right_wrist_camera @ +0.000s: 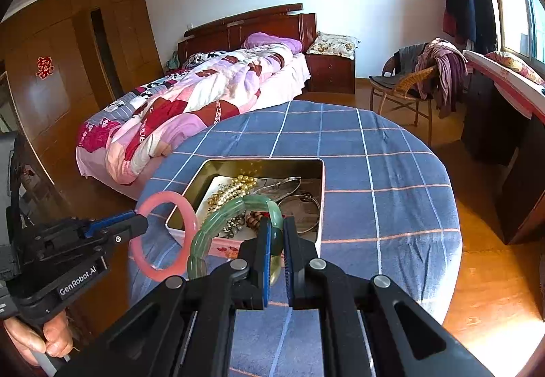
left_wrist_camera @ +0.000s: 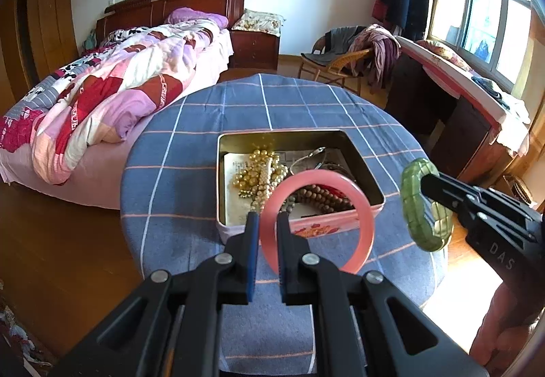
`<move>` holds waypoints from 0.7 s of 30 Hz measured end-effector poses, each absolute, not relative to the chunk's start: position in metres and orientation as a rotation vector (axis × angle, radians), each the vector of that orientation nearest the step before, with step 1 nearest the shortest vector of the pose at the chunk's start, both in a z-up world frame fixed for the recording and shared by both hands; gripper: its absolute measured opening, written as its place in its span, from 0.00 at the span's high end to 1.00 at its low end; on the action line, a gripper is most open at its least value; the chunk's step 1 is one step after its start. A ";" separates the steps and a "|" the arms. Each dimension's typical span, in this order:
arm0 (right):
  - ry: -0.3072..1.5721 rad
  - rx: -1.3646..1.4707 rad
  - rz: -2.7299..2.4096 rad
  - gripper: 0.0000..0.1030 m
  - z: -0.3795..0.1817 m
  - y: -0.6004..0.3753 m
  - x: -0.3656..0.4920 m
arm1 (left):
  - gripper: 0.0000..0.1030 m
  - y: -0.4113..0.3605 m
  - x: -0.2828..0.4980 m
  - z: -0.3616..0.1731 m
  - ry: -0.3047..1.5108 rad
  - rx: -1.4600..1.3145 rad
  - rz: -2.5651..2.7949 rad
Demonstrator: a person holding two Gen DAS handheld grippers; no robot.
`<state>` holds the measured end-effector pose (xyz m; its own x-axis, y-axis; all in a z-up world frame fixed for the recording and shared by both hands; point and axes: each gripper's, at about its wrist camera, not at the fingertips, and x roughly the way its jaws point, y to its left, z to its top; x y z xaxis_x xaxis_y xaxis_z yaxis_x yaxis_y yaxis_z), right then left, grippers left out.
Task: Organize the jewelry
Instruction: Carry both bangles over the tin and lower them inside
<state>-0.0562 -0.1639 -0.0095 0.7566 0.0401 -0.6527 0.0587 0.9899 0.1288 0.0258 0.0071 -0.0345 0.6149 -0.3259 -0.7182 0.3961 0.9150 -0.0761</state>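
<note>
A: The left claw (left_wrist_camera: 268, 216) was clamped on the pink bangle (left_wrist_camera: 357, 203), holding it upright over the tin's (left_wrist_camera: 299, 227) near edge

B: And the right claw (right_wrist_camera: 276, 234)?

A: Closed on the green bangle (right_wrist_camera: 218, 223), held in the air just right of the pink one, above the tabletop (right_wrist_camera: 391, 172)

B: What lay in the tin?

A: Gold beads (left_wrist_camera: 259, 172), brown beads (left_wrist_camera: 323, 194) and silver hoops (right_wrist_camera: 303, 203)
</note>
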 end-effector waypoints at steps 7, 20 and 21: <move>0.706 0.146 0.004 0.94 -0.005 -0.159 -0.059 | 0.90 0.005 0.019 -0.031 0.789 0.099 -0.419; 0.709 0.156 0.022 0.94 -0.003 -0.154 -0.058 | 0.90 0.002 0.016 -0.032 0.796 0.080 -0.452; 0.710 0.160 0.024 0.94 -0.003 -0.154 -0.058 | 0.90 0.002 0.016 -0.032 0.797 0.077 -0.452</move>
<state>-0.0578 -0.1540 -0.0032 0.7584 0.0766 -0.6473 0.0322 0.9874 0.1546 0.0158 0.0022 -0.0319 0.6091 -0.3623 -0.7055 0.4193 0.9022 -0.1013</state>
